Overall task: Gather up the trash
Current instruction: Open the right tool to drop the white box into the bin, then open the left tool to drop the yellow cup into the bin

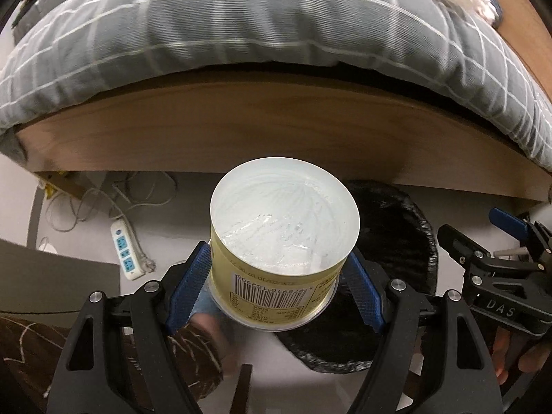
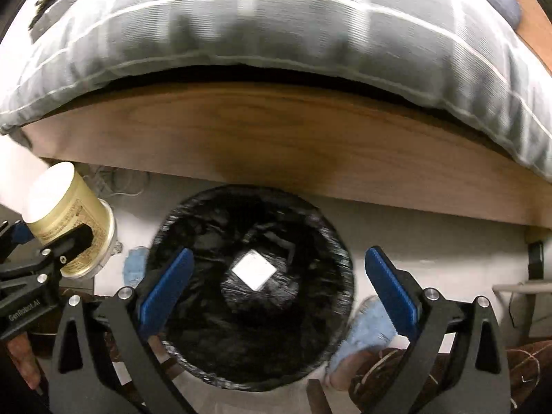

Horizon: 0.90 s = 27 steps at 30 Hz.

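My left gripper [image 1: 276, 289] is shut on a yellow plastic cup [image 1: 283, 227] with a barcode label, held bottom-forward above the floor, just left of the bin. The cup also shows at the left of the right wrist view [image 2: 65, 214]. A round bin lined with a black bag [image 2: 255, 286] stands on the floor before the bed; in the left wrist view it [image 1: 390, 234] lies behind and right of the cup. A small white square piece [image 2: 254, 270] lies inside it. My right gripper [image 2: 279, 289] is open and empty, above the bin's mouth.
A wooden bed frame [image 1: 262, 131] with a grey checked duvet [image 1: 241, 24] runs across behind the bin. A white power strip [image 1: 126, 253] and cables lie on the floor at left. Blue slippers [image 2: 369, 327] and legs in brown trousers are beside the bin.
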Motion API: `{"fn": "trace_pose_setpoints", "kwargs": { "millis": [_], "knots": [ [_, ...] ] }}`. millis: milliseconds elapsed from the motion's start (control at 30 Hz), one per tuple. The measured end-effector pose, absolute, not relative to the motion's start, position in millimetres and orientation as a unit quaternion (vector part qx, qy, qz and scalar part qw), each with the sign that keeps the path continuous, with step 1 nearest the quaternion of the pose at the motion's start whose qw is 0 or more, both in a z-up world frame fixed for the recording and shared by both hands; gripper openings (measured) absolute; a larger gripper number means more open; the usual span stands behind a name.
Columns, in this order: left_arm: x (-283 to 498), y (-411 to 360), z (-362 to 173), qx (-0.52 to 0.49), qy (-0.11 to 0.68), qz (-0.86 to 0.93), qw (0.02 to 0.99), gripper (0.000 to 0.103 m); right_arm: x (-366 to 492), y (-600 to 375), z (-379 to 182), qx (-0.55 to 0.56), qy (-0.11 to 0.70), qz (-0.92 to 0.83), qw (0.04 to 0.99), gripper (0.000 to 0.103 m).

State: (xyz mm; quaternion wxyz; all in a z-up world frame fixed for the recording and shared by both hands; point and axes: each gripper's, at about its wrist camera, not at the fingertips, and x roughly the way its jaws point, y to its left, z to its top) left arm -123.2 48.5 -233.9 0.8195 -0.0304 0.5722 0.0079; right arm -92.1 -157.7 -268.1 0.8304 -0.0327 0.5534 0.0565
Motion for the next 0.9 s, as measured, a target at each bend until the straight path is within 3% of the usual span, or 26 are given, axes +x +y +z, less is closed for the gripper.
{"fn": "trace_pose_setpoints", "kwargs": {
  "millis": [733, 767, 833, 900],
  "knots": [
    [-109.3, -47.1, -240.3, -0.003, 0.583, -0.071, 0.809, 0.077, -103.6, -245.9, -258.6, 0.013, 0.541, -0.026, 0.841, 0.096],
    [-109.1, -48.2, -240.7, 0.004, 0.582, -0.068, 0.811, 0.078, -103.9, -246.5, -257.9, 0.014, 0.54, -0.026, 0.841, 0.096],
    [-109.8, -57.2, -236.1, 0.02, 0.58, -0.061, 0.812, 0.093, -104.1, -246.4, -256.9, 0.012, 0.539, -0.027, 0.842, 0.096],
    [-110.2, -55.7, -235.5, 0.016, 0.577, -0.06, 0.814, 0.094, -104.2, -244.4, -256.4, 0.008, 0.539, -0.028, 0.842, 0.096]
  ]
}}
